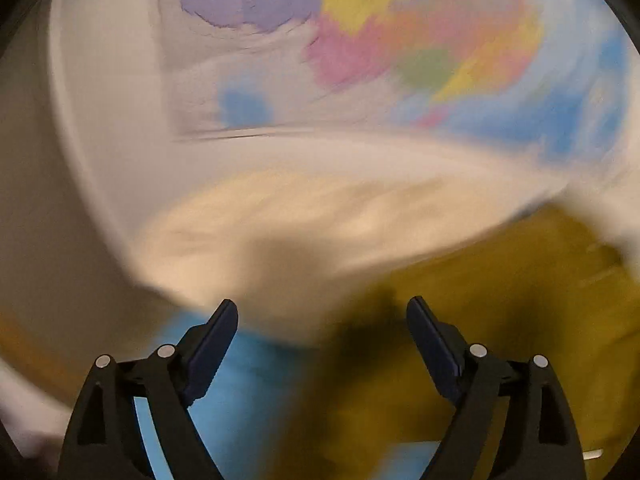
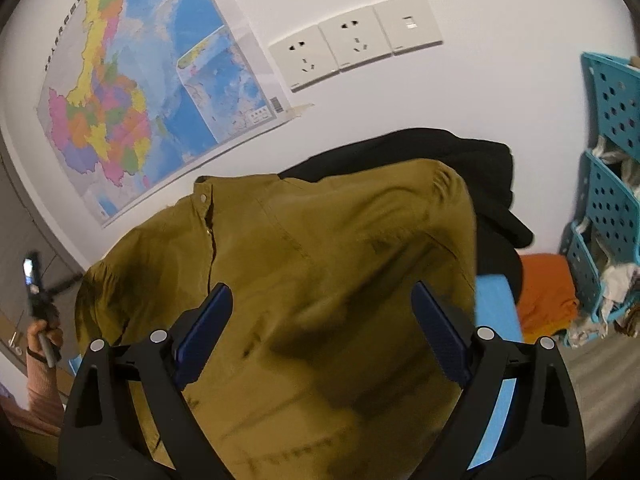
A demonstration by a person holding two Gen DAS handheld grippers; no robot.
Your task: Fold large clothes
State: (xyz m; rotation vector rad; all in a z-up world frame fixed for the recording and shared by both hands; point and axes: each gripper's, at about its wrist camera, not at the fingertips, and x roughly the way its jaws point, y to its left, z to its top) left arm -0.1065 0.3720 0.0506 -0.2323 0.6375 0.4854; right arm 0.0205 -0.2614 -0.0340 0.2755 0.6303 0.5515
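White wall with a map [image 2: 132, 92] backs the blue surface [image 2: 496, 312] where the olive shirt [image 2: 320, 272] lies spread; both the left gripper [image 1: 322, 344] and right gripper [image 2: 322, 332] gape empty, so a fold seems just laid, next needing a fresh edge pinched.

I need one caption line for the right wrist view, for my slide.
Open right gripper above an olive shirt on a blue surface, wall map behind.

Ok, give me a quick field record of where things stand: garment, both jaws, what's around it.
garment: olive shirt, spread on the blue surface, collar toward the wall
left gripper: jaws open, nothing between them; view blurred
right gripper: jaws open over the shirt, not gripping
behind shirt: black garment
right of shirt: orange cloth, blue perforated rack
wall: map, sockets
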